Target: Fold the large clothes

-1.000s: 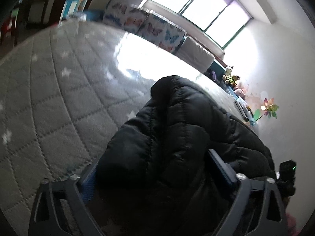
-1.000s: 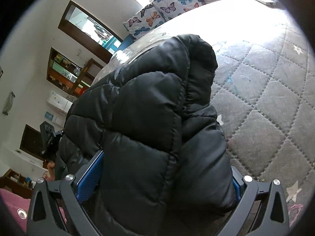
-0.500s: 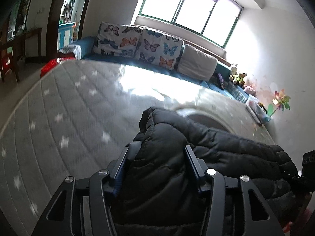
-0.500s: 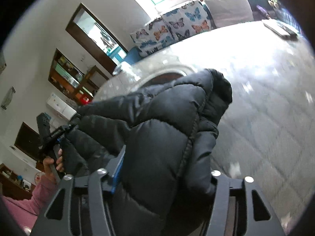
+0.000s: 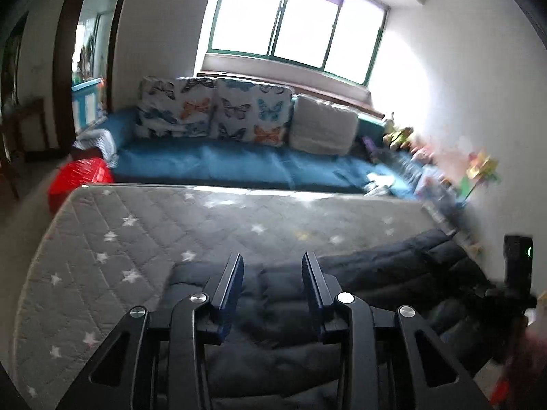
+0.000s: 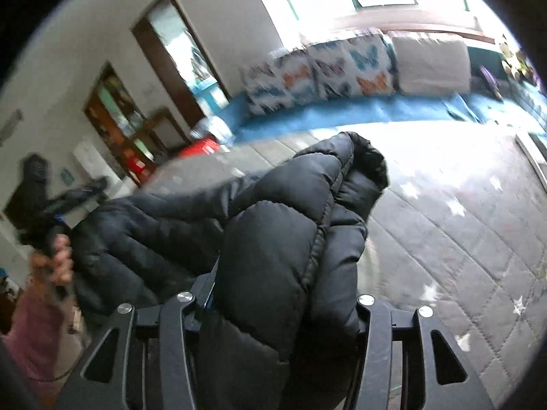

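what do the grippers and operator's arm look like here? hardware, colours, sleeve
Both grippers are black: the left gripper has two flat fingers with blue pads, open-frame linkage arms and silver pivot bolts. The right gripper has the same black linkage and silver bolts, with one blue pad edge visible. From the right wrist, the hand on the other handle wears a pink sleeve.

Black puffer jacket (image 6: 283,239); grey star-quilted mattress (image 5: 143,235); butterfly-print cushions (image 5: 218,112).
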The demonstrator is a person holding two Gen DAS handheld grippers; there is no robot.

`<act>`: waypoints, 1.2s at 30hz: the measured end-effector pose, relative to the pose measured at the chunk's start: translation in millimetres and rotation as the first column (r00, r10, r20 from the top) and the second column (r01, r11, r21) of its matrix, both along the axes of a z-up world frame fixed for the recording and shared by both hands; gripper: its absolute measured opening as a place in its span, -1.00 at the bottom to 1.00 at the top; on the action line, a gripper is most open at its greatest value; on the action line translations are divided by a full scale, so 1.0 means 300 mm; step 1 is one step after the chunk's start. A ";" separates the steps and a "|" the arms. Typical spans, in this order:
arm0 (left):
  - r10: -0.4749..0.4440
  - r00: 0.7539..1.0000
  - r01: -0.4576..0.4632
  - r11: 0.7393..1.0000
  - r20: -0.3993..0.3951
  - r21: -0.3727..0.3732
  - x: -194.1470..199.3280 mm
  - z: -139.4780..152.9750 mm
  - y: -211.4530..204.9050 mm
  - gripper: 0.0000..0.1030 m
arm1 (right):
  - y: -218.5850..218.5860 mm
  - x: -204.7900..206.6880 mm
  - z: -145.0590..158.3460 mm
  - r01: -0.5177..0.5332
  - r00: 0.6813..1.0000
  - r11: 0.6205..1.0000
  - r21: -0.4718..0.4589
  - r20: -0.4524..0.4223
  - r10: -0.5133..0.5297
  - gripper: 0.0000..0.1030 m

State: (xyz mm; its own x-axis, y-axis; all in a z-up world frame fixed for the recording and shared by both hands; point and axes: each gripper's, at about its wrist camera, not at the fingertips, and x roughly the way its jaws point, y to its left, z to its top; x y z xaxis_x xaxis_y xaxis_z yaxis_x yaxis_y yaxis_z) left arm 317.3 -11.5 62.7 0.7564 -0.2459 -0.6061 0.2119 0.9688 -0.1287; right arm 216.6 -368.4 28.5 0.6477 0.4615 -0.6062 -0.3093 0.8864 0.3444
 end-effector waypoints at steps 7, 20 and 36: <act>0.004 0.994 0.000 0.999 -0.110 0.044 -0.072 -0.230 0.034 -0.23 | -0.103 0.017 -0.119 0.039 0.992 0.994 0.100 -0.122 -0.026 0.38; 0.000 0.999 0.004 0.995 -0.041 0.096 -0.256 -0.083 0.004 0.59 | -0.028 -0.094 0.003 0.092 0.979 0.991 -0.092 -0.175 -0.107 0.42; 0.120 0.990 -0.114 0.990 -0.076 0.078 -0.231 -0.107 0.131 0.70 | 0.050 -0.281 0.229 0.174 0.983 0.948 -0.266 0.096 -0.154 0.50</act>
State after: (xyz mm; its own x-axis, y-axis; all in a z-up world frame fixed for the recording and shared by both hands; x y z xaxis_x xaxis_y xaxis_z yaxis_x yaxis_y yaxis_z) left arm 248.0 27.8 30.7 0.7252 -0.1110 -0.6795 0.0882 0.9938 -0.0683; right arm 132.4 -353.3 97.3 0.7477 0.1687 -0.6422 -0.1666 0.9839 0.0645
